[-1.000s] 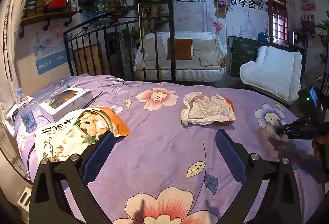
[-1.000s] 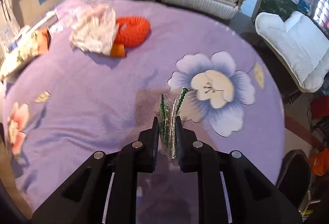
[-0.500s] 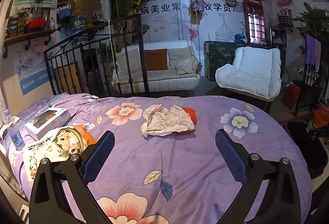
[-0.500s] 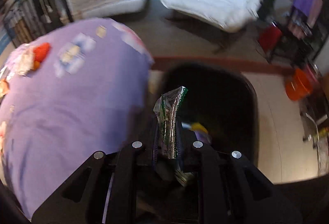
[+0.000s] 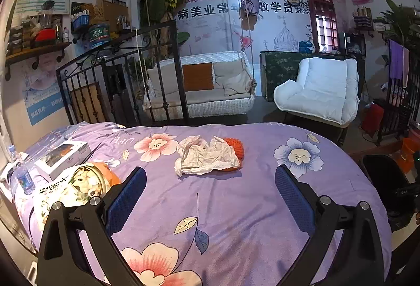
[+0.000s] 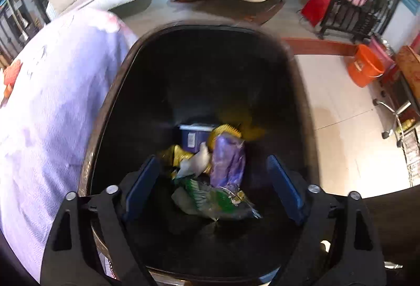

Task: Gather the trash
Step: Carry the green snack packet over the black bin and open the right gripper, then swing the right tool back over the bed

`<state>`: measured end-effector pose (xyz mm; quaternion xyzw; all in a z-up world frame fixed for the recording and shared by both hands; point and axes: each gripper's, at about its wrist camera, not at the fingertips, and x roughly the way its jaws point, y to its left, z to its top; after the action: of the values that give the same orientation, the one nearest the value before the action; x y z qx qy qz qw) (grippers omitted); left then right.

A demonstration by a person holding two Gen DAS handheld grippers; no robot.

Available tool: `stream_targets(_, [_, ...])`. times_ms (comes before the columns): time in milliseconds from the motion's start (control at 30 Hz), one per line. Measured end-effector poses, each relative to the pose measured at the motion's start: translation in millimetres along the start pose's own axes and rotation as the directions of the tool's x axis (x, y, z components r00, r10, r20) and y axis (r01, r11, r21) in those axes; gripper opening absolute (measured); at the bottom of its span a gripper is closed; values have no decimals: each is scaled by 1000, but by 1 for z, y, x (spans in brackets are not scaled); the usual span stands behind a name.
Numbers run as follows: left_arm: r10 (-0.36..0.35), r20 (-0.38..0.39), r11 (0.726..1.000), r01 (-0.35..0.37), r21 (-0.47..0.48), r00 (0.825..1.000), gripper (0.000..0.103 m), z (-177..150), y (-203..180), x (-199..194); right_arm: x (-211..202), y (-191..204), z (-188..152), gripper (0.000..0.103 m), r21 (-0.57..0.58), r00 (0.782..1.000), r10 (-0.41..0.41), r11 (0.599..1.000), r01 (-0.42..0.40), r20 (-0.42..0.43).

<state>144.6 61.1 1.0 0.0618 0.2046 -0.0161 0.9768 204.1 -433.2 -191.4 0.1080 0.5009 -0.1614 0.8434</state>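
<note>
Below, the green wrapper (image 6: 210,200) lies between the opening right hand-held gripper (image 6: 214,186) jaws, untouched.

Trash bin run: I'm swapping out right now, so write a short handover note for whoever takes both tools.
Right tool: over the black bin, jaws opening, nothing gripped; the green wrapper lies below them, among the trash inside.
Left tool: open, empty, above the purple bedspread.
Done: green wrapper binned.
Left: crumpled white paper on an orange item mid-bed; printed bag at the bed's left.
</note>
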Motion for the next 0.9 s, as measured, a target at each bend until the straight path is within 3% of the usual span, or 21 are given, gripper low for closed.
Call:
stream_targets(133, [10, 3, 1000, -10, -13, 1000, 98, 1, 5, -2, 4, -3, 0, 91, 29, 999, 32, 999, -32, -31])
stream_targets(200, [15, 9, 1000, -15, -19, 1000, 98, 2, 7, -4, -6, -5, -2, 91, 50, 1000, 28, 998, -28, 13])
stream_targets(267, [29, 13, 999, -28, -23, 1000, 98, 1, 10, -6, -34, 5, 2, 91, 45, 992, 42, 998, -48, 119])
stream_targets(367, [54, 12, 998, -54, -38, 998, 98, 2, 19, -1, -86, 49, 15, 92, -81, 952, 76, 995, -54, 295])
stream_targets(467, [101, 40, 994, -99, -39, 994, 98, 6, 30, 7, -127, 115, 29, 95, -228, 901, 173, 970, -85, 398])
stream_targets(667, [152, 57, 986, -147, -75, 987, 98, 11, 48, 5, -164, 207, 37, 95, -353, 808, 388, 904, -240, 443])
stream_targets(767, [159, 56, 985, -154, -76, 986, 98, 8, 50, 0, -172, 231, 28, 95, -372, 769, 429, 889, -267, 473])
stream_targets(900, [160, 44, 984, -156, -84, 986, 98, 3, 51, -4, -181, 249, 9, 95, -393, 745, 439, 883, -256, 501])
